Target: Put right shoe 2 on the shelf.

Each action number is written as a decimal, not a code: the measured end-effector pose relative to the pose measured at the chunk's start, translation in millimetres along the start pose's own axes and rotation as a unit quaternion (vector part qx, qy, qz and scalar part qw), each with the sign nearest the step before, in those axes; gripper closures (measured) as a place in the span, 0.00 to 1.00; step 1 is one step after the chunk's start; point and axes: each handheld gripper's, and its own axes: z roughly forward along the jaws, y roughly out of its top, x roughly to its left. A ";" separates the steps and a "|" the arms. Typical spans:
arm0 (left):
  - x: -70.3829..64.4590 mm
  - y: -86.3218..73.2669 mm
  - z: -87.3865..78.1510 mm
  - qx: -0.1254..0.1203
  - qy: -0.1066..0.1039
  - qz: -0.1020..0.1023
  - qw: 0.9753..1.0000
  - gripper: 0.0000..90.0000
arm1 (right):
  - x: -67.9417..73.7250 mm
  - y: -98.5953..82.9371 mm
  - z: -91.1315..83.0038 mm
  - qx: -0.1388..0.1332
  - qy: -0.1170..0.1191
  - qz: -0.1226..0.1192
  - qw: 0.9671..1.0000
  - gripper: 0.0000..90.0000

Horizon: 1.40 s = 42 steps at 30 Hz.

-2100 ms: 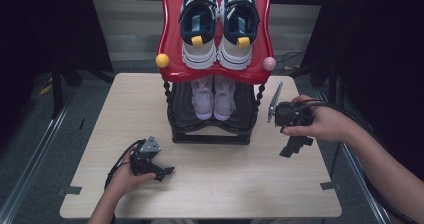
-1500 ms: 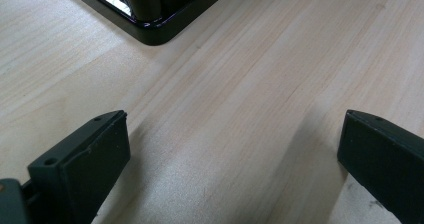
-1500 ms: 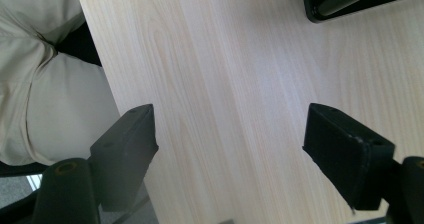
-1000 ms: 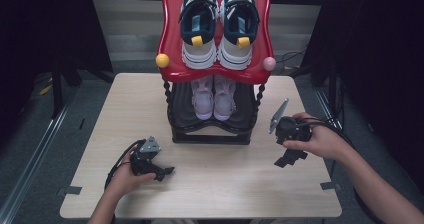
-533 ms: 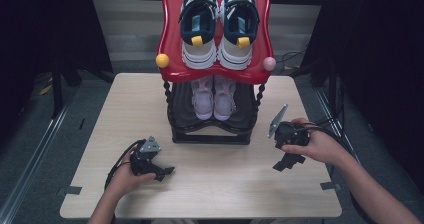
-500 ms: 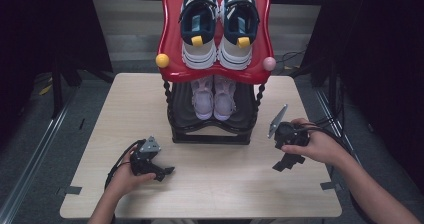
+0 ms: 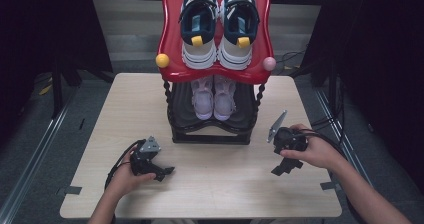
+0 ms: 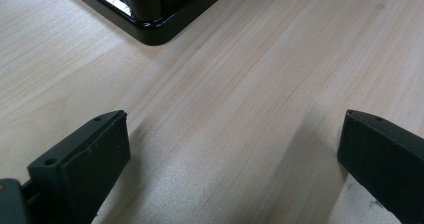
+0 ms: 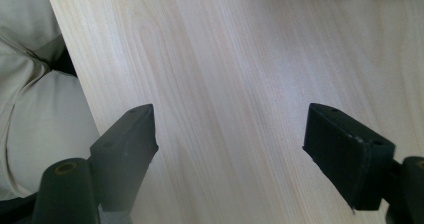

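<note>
A two-tier shoe rack [image 7: 212,129] stands at the back middle of the table. Its red top shelf [image 7: 172,49] carries a navy-and-white pair of sneakers [image 7: 217,24]. A pale lilac pair [image 7: 214,96] sits on the black lower shelf. My left gripper [image 7: 162,173] rests low on the table at front left, open, with nothing between its jaws [image 8: 235,159]. The rack's black base corner [image 8: 155,31] lies ahead of it in the left gripper view. My right gripper [image 7: 286,166] is held at front right, open and empty, pointing down at bare wood [image 9: 230,134].
The light wooden table [image 7: 125,109] has open surface on both sides of the rack and along its front. A yellow knob [image 7: 162,60] and a pink knob [image 7: 269,63] stick out from the red shelf's corners. Pale trousers [image 9: 35,99] show past the table's near edge.
My right gripper has come back from beside the rack toward the front right of the table and dropped lower. The left gripper has stayed still.
</note>
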 end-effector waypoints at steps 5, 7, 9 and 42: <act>0.0 0.0 0.0 0.000 0.000 0.000 1.000 0.00 | -0.2 -5.2 6.9 -0.009 0.003 0.014 1.000 0.23; 0.0 0.0 0.0 0.000 0.000 0.000 1.000 0.00 | -1.7 -7.9 10.1 -0.015 0.001 0.011 1.000 0.23; 0.0 0.0 0.0 0.000 0.000 0.000 1.000 0.00 | -0.9 -9.7 13.3 -0.021 0.006 0.023 0.999 0.23; 0.0 0.0 0.0 0.000 0.000 0.000 1.000 0.00 | -6.2 -43.1 72.5 -0.105 0.009 0.059 0.993 0.23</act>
